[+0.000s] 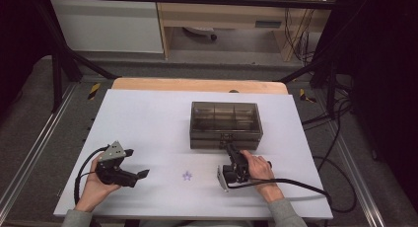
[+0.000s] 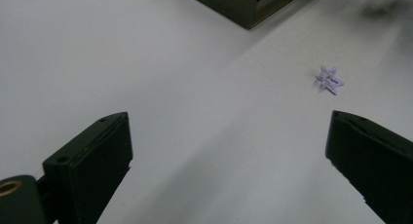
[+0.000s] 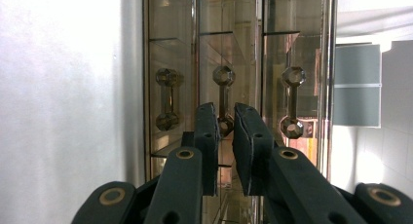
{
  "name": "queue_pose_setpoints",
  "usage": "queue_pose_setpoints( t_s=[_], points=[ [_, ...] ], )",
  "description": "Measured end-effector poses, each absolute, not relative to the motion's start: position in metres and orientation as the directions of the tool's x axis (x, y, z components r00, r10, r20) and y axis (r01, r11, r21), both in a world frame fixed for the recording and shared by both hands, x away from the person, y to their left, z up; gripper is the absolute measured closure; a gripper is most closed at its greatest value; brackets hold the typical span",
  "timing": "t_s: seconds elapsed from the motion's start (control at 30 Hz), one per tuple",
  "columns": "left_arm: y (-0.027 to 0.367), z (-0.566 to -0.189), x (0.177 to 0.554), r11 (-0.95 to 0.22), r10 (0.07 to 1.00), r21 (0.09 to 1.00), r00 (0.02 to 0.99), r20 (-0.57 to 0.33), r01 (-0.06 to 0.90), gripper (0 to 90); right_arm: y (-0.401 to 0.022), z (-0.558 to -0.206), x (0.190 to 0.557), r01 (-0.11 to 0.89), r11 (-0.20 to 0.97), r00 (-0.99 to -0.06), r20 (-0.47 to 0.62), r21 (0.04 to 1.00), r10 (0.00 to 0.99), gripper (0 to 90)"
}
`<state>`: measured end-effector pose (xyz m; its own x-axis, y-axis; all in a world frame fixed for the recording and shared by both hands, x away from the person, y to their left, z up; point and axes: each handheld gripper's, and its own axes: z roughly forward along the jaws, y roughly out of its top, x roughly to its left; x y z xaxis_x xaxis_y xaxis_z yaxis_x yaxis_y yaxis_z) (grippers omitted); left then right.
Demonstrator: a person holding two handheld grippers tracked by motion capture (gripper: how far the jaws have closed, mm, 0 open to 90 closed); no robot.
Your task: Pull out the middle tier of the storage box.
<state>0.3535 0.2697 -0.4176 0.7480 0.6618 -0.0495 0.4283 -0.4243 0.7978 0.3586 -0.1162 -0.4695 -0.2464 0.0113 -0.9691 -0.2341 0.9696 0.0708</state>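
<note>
A smoky see-through box [image 1: 226, 124] stands shut on the white table mat, right of centre. Three dumbbell-shaped handles line its front; the middle handle [image 3: 224, 85] runs down between my right jaws. My right gripper [image 1: 229, 148] is rolled on its side against the box front, its jaws [image 3: 225, 109] closed to a thin gap on that handle's lower end. A small purple star [image 1: 187, 175] lies on the mat near the front edge, between the two hands. My left gripper [image 1: 138, 162] rests at the left, open and empty, with the star [image 2: 330, 79] ahead of its right jaw.
The white mat [image 1: 148, 118] covers the table, and a wooden edge [image 1: 197, 85] shows at the far side. A box corner [image 2: 248, 5] sits well ahead of the left gripper [image 2: 229, 119]. Black cables [image 1: 296, 185] trail from the right gripper to the floor at the right.
</note>
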Motion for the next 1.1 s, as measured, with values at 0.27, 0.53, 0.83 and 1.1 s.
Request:
queue_pose_setpoints(
  t_s=[0.27, 0.53, 0.83, 1.1],
  points=[
    [0.269, -0.418, 0.353, -0.425, 0.661, 0.798, 0.749, -0.048, 0.427, 2.8, -0.117, -0.469, 0.355, -0.237, 0.969, -0.25, -0.968, 0.069, 0.008, 81.1],
    [0.269, -0.417, 0.353, -0.426, 0.659, 0.798, 0.75, -0.047, 0.425, 2.8, -0.118, -0.468, 0.35, -0.238, 0.969, -0.257, -0.966, 0.073, 0.009, 81.1],
    [0.269, -0.417, 0.353, -0.427, 0.66, 0.798, 0.75, -0.046, 0.425, 2.8, -0.118, -0.468, 0.346, -0.245, 0.967, -0.261, -0.965, 0.074, 0.008, 81.0],
    [0.269, -0.417, 0.353, -0.427, 0.66, 0.798, 0.75, -0.046, 0.425, 2.7, -0.118, -0.467, 0.344, -0.244, 0.967, -0.268, -0.963, 0.079, 0.012, 80.9]
  ],
)
